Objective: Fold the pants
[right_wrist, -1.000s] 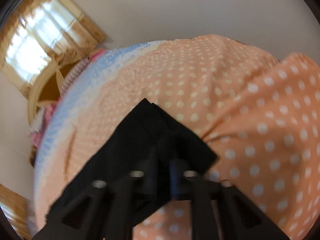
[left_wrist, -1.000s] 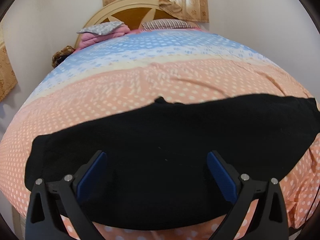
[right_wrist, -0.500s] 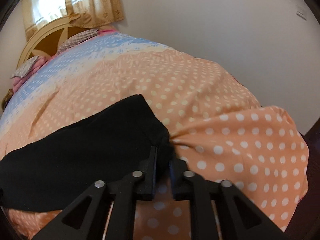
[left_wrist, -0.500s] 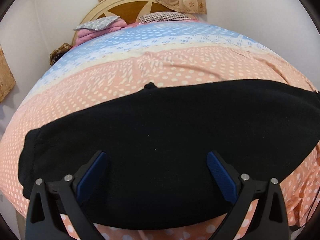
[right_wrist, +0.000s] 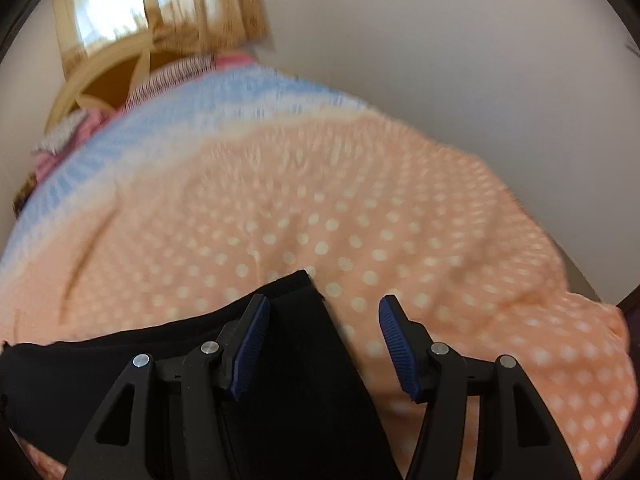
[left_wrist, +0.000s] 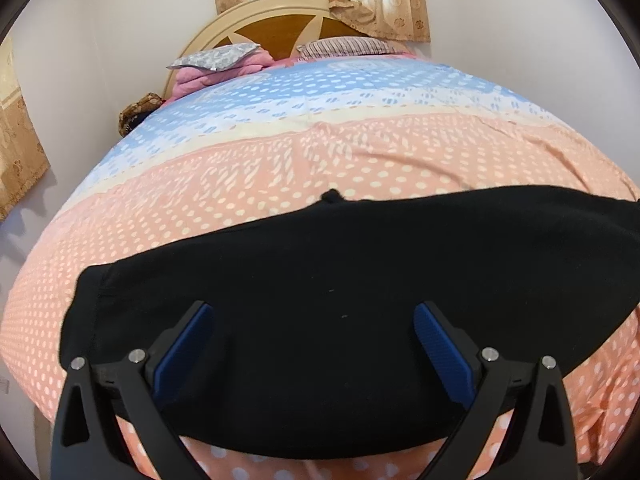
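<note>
The black pants (left_wrist: 340, 320) lie spread flat across the foot end of the bed (left_wrist: 320, 160), on its peach dotted cover, far from the headboard (left_wrist: 280, 28). The left gripper (left_wrist: 312, 332) hangs over the middle of the pants, jaws wide and holding nothing. The right gripper (right_wrist: 322, 344) is also spread wide and empty above the pants' corner (right_wrist: 300, 320), which lies under its left finger.

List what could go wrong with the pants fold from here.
1. Both the left gripper and the right gripper are open, so the black pants lie unheld and may not stay aligned.
2. The pants' near edge sits close to the edge of the dotted bedspread; a careless regrasp might drag them off.
</note>
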{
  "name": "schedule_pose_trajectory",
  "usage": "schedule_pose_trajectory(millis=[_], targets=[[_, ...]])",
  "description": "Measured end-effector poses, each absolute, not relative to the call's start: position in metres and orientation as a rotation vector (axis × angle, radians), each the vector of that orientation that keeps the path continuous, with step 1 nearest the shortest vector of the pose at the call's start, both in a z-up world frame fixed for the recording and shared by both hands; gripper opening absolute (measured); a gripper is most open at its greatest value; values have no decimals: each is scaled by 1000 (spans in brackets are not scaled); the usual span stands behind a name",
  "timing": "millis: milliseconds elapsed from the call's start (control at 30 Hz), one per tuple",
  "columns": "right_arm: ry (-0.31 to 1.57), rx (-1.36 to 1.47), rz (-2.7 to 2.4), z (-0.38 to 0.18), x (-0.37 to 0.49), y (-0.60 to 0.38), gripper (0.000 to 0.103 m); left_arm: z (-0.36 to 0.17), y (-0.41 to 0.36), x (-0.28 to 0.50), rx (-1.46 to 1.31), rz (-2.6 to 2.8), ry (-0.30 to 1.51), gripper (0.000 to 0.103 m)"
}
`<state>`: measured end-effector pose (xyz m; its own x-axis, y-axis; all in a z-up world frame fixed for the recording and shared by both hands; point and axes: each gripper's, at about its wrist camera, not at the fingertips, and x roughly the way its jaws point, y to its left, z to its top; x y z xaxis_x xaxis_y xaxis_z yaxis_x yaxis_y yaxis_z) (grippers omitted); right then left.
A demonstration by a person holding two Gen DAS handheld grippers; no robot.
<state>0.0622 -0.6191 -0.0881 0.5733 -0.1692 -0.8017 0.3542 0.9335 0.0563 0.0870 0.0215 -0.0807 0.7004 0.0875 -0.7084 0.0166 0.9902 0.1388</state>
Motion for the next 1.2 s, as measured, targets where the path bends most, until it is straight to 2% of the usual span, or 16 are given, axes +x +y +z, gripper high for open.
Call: schedule_pose_trajectory(millis=[67, 133, 167, 267, 367, 433, 567, 633, 700, 767, 833, 900, 967, 1067, 1200], targets=[[958, 246, -272, -104, 73, -620, 58, -81, 28, 87, 135, 62, 793, 102], [955, 270, -229, -102, 73, -621, 36, -82, 35, 90, 110, 79, 801, 102], [946, 284, -192, -99, 70, -618, 16, -83, 37, 91, 101, 83, 804, 102], [912, 254, -196, -89, 62, -609, 13, -83, 40, 95, 102, 115, 791, 102], [743, 242, -247, -57, 44, -604, 12, -83, 42, 97, 74, 138, 771, 102], [704, 238, -303, -52, 41, -608, 12, -93, 42, 102, 53, 127, 828, 102], [882, 137, -407, -99, 67, -607, 13, -100, 37, 98, 46, 112, 823, 102], [888, 115, -423, -107, 69, -607, 13, -96, 36, 97, 69, 109, 819, 102], [872, 108, -406, -103, 69, -604, 24, -90, 36, 97, 79, 103, 808, 102], [883, 162, -348, -99, 69, -607, 28, -82, 37, 96, 78, 96, 782, 102], [869, 268, -310, -88, 58, -621, 38, -75, 40, 94, 68, 92, 751, 102], [789, 388, -270, -72, 39, -639, 60, -70, 43, 95, 51, 89, 740, 102], [706, 460, -276, -59, 17, -653, 67, -68, 44, 97, 31, 84, 737, 102], [667, 527, -294, -53, -6, -671, 67, -68, 38, 97, 18, 55, 741, 102], [759, 494, -257, -73, -6, -668, 67, -73, 19, 97, 71, 13, 753, 102]])
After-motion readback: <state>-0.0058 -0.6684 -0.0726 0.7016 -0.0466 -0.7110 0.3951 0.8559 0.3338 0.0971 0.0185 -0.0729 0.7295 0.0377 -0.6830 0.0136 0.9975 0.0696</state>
